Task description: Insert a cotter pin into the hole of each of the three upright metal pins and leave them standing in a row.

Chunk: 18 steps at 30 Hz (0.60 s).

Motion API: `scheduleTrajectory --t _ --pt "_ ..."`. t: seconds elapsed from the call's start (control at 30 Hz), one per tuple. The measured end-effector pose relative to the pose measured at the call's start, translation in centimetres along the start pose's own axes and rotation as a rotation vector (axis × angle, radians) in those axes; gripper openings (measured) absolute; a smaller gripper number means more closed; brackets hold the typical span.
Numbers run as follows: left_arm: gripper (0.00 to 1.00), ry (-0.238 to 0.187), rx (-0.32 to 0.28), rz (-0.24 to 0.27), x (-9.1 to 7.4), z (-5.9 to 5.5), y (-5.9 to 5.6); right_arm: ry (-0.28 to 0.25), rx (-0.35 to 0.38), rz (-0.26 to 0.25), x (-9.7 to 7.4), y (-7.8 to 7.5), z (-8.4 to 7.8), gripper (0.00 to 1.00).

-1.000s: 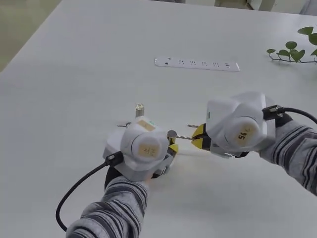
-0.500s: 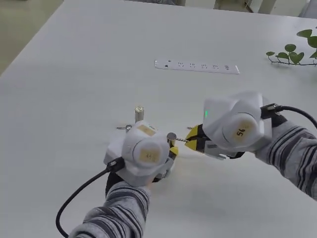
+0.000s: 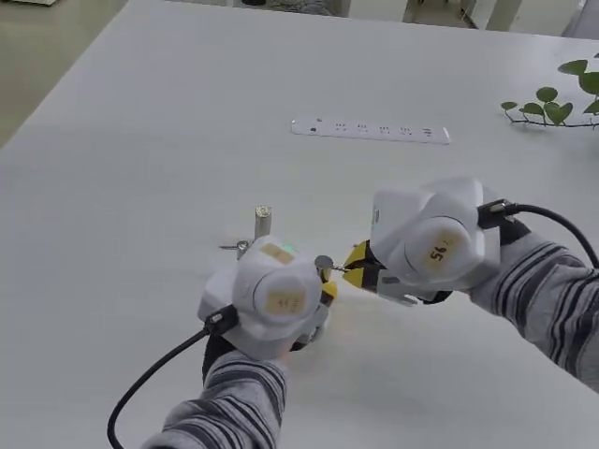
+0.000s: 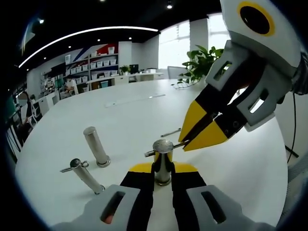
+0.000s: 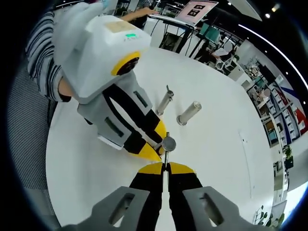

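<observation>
My left gripper (image 4: 162,169) is shut on an upright metal pin (image 4: 162,161) low on its shaft. My right gripper (image 5: 165,166) is shut on a cotter pin (image 5: 166,156). The cotter pin (image 4: 169,148) runs through the hole under the held pin's head, and its tip pokes out on the far side. In the head view the two grippers meet at that pin (image 3: 324,265), left gripper (image 3: 325,286) below it, right gripper (image 3: 359,267) to its right. A bare upright pin (image 3: 263,222) stands behind, and beside it a pin fitted with a cotter pin (image 3: 243,248).
A white power strip (image 3: 370,131) lies across the table further back. A leafy plant sprig (image 3: 552,98) sits at the far right edge. One loose cotter pin (image 4: 171,132) lies on the table beyond the held pin. Black cables trail from both grippers toward me.
My right gripper has moved left toward the held pin, pushing the cotter pin further through its hole. The left gripper has kept its hold in place.
</observation>
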<state>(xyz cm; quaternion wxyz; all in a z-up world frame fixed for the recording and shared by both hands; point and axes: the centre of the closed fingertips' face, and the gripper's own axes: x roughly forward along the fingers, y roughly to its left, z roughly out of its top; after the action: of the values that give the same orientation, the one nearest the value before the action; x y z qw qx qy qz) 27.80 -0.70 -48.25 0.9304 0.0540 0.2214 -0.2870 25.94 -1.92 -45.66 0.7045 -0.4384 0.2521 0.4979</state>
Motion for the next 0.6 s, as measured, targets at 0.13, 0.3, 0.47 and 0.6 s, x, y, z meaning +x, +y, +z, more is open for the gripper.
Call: scheduleTrajectory --t 0.13,0.3,0.47,0.6 --pt "0.09 -0.002 0.007 0.002 0.0 0.0 0.0 -0.003 0.009 0.002 0.1 0.0 0.2 0.0" --pt "0.09 -0.003 0.009 0.003 0.0 -0.1 0.0 -0.012 0.025 0.002 0.2 0.0 0.6 0.0" --pt "0.09 -0.002 0.009 0.003 0.1 -0.1 0.0 -0.022 0.05 0.0 0.3 -0.1 0.8 0.0" --pt "0.09 -0.001 0.009 0.002 0.1 -0.1 -0.1 -0.035 0.063 0.0 0.5 -0.2 1.2 0.0"
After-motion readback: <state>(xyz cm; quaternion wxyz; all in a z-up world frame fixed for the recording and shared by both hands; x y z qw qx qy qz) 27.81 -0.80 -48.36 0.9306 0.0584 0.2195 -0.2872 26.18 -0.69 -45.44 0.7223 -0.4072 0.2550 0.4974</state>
